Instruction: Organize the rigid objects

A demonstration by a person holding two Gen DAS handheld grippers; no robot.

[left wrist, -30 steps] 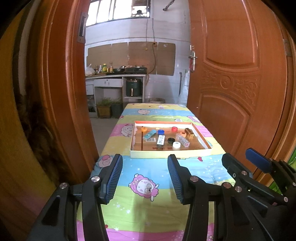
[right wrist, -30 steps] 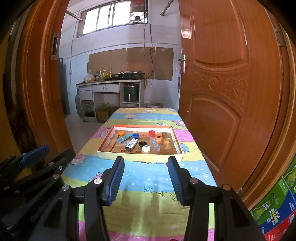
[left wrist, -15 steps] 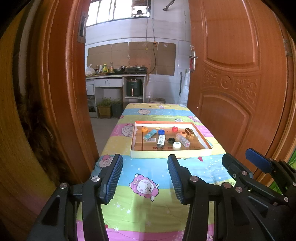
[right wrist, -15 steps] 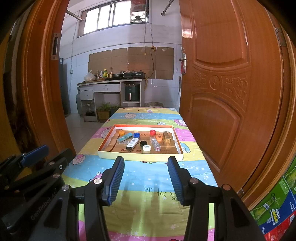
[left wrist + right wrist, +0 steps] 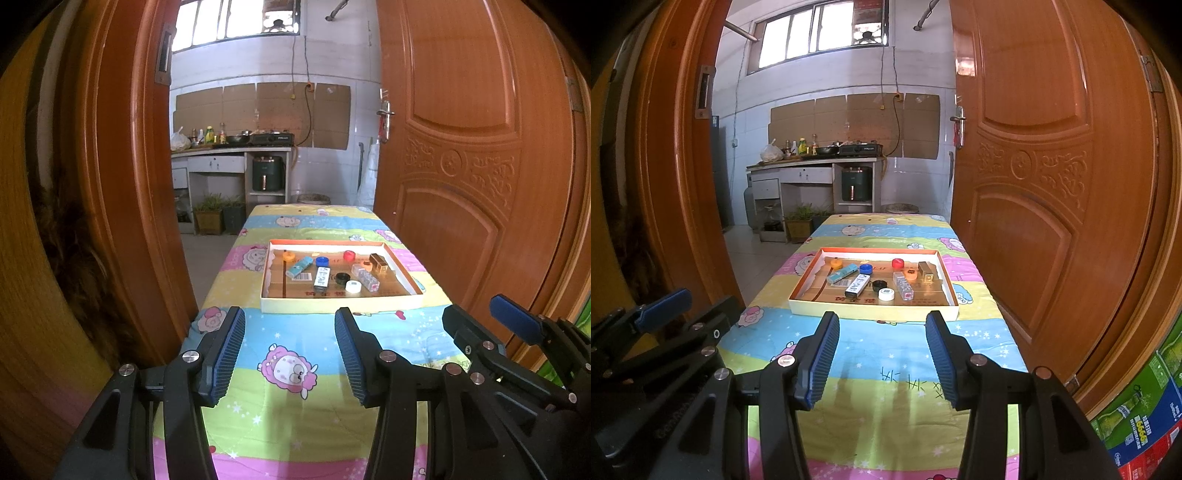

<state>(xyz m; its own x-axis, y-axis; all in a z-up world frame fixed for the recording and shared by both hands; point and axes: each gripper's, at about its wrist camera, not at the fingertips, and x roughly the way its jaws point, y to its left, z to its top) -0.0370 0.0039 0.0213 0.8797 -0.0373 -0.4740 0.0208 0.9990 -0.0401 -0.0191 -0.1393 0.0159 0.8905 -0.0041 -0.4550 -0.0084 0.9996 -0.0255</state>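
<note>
Kitchen doorway, orange doors either side; cartoon-print surface [image 5: 295,332] carrying one shallow tray [image 5: 341,304] toward its far end. Nothing has shifted since earlier frames. Tray's long axis runs across the surface; white box [image 5: 857,285] inside lies roughly lengthwise. Left gripper [image 5: 290,354] and right gripper [image 5: 882,356]: jaws spread, empty, over near edge.

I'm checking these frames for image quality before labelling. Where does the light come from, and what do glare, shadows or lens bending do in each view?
Left wrist view: daylight from the high window, which is blown out; door frame bows with fisheye; tray sharp. Right wrist view: same window overexposed, glare patch on the door, soft gripper shadows on the tablecloth; dark corners.
</note>
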